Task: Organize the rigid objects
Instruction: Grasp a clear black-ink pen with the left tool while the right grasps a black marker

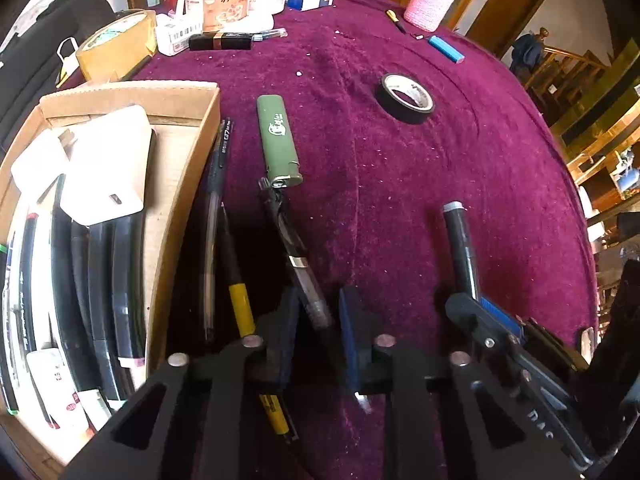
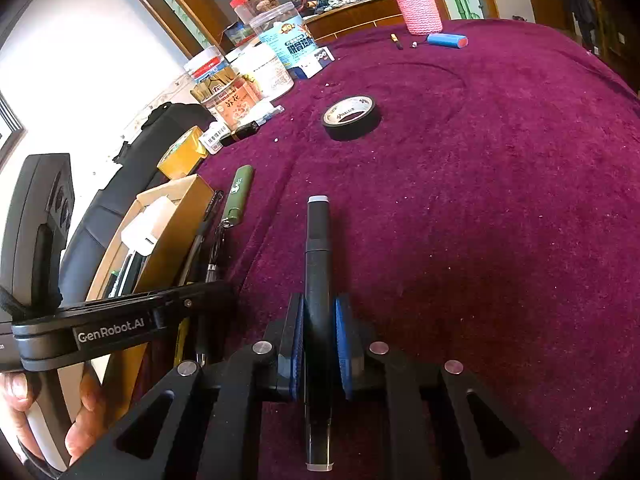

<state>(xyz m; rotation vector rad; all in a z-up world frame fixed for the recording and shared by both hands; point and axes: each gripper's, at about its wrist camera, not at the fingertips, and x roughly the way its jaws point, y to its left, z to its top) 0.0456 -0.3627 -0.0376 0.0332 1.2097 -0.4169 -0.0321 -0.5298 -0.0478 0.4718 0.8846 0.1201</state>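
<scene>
In the left wrist view my left gripper (image 1: 320, 328) points down at the purple cloth, its jaws close on either side of a black pen (image 1: 294, 248) with a gold band. A yellow-and-black pen (image 1: 240, 300) lies just left of it, beside the cardboard box (image 1: 208, 128). My right gripper (image 2: 318, 344) is shut on a black marker (image 2: 318, 260), which sticks out forward with its grey end up. That marker (image 1: 460, 240) also shows at the right of the left wrist view. A green lighter (image 1: 278, 140) and a black tape roll (image 1: 408, 98) lie farther out.
The box holds white chargers (image 1: 108, 168) and several dark markers. Jars (image 2: 236, 96), cartons and a brown tape roll (image 1: 116, 44) crowd the far left edge. A pink knit-covered bottle (image 2: 418, 8) and a blue battery (image 2: 446, 40) sit at the far side. A hand (image 2: 16, 400) holds the left gripper.
</scene>
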